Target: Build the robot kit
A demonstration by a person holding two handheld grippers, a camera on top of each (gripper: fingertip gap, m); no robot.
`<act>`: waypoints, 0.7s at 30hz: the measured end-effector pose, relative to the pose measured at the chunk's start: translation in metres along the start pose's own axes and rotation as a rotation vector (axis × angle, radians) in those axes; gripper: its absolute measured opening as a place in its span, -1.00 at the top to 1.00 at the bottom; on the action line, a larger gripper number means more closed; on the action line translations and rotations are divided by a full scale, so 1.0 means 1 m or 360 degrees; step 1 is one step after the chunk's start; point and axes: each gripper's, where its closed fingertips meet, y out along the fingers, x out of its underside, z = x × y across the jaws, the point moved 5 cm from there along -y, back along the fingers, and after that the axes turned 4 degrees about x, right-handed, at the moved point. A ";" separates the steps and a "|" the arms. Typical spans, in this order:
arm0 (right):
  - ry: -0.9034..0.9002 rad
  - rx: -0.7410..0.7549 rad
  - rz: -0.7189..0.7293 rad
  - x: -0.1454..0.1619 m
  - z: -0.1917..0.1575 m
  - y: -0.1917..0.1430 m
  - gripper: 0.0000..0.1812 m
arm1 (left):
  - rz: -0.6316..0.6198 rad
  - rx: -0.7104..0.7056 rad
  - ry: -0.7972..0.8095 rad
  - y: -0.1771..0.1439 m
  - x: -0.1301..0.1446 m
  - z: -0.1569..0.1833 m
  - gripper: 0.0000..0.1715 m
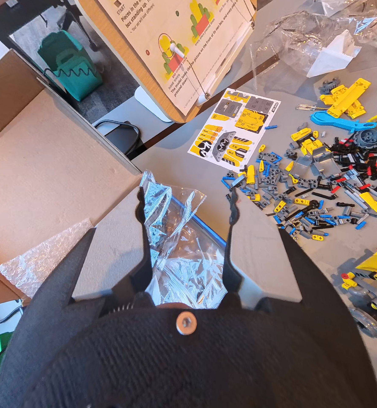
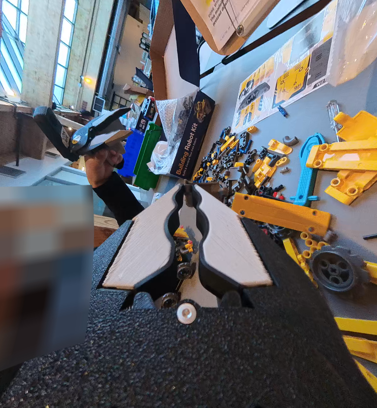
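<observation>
The left gripper (image 1: 186, 192) is hanging with jaws apart over a clear bag (image 1: 172, 223) in the box (image 1: 50, 165). The right gripper (image 2: 188, 189), jaws nearly together on nothing visible, is hovering beside the parts pile (image 2: 229, 159), well away from the box. Bag film is slippery, so pinching a crumpled fold would hold best.

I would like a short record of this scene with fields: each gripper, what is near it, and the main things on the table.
left gripper: open, above a clear plastic bag lying in the open cardboard box; holds nothing
right gripper: nearly closed, low over the grey table; whether it grips anything cannot be told
near right gripper: long yellow beam, black wheel
table: pile of small building pieces, sticker sheet, blue tool
behind: wooden instruction board
</observation>
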 end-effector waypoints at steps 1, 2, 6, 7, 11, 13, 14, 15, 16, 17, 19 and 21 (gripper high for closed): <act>-0.0017 -0.0003 0.0017 -0.002 -0.002 -0.001 0.93 | 0.0001 0.0001 0.0002 0.000 0.000 0.000 0.12; -0.0023 -0.0016 0.0037 -0.004 -0.004 -0.002 0.94 | 0.0002 0.0001 0.0001 0.000 0.000 0.000 0.12; -0.0050 -0.0111 0.0094 -0.006 -0.017 0.001 0.93 | 0.0015 0.0009 0.0002 -0.001 -0.002 0.002 0.12; -0.0082 -0.0146 0.0093 -0.005 -0.023 0.003 0.93 | 0.0022 0.0035 0.0010 0.000 -0.003 0.005 0.11; -0.0066 -0.0381 0.0120 -0.001 -0.055 0.015 0.93 | 0.0138 0.0255 0.0217 0.002 -0.017 0.037 0.02; -0.0013 -0.0484 0.0191 -0.002 -0.068 0.022 0.93 | 0.0268 0.0382 0.0437 -0.002 -0.030 0.064 0.00; 0.0014 -0.0535 0.0234 -0.002 -0.075 0.026 0.91 | 0.0340 0.0459 0.0547 -0.005 -0.036 0.080 0.01; 0.0037 -0.0585 0.0279 -0.003 -0.083 0.029 0.94 | 0.0401 0.0540 0.0661 -0.008 -0.040 0.097 0.08; 0.0052 -0.0627 0.0325 -0.003 -0.090 0.033 0.94 | 0.0446 0.0600 0.0783 -0.010 -0.042 0.113 0.22; 0.0065 -0.0662 0.0363 -0.003 -0.097 0.037 0.95 | 0.0482 0.0609 0.0889 -0.010 -0.043 0.126 0.30; 0.0083 -0.0751 0.0408 -0.001 -0.112 0.045 0.94 | 0.0528 0.0556 0.1020 -0.007 -0.048 0.144 0.31; 0.0079 -0.0780 0.0406 0.005 -0.124 0.056 0.94 | 0.0582 0.0521 0.1079 -0.004 -0.054 0.158 0.31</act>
